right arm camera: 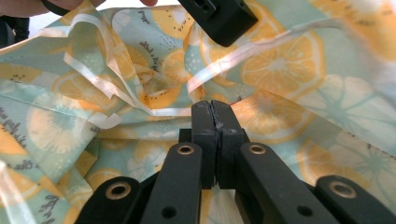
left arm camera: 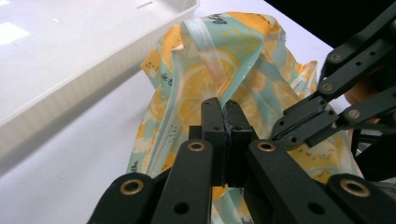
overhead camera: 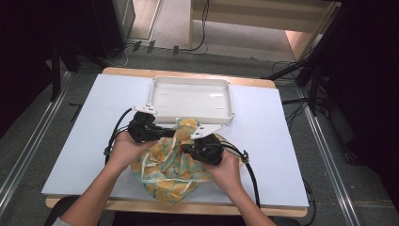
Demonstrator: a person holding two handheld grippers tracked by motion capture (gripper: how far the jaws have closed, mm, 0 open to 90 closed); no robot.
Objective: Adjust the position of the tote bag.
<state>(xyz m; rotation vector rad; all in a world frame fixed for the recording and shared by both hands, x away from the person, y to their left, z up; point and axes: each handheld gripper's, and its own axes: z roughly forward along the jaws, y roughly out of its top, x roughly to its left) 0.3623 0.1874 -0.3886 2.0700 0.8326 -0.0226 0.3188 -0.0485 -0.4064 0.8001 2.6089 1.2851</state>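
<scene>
Here, both hand-held grippers, left and right, clamped on bag at frame centre, likely spreading it; tray waiting above.

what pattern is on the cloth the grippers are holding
The cloth is pale teal with yellow-orange citrus slices and whitish ribbon trim, clearest in the right gripper view.

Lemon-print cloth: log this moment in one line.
left gripper: shut on lemon-print cloth | right gripper: shut on cloth | white tray: behind cloth, empty
</scene>
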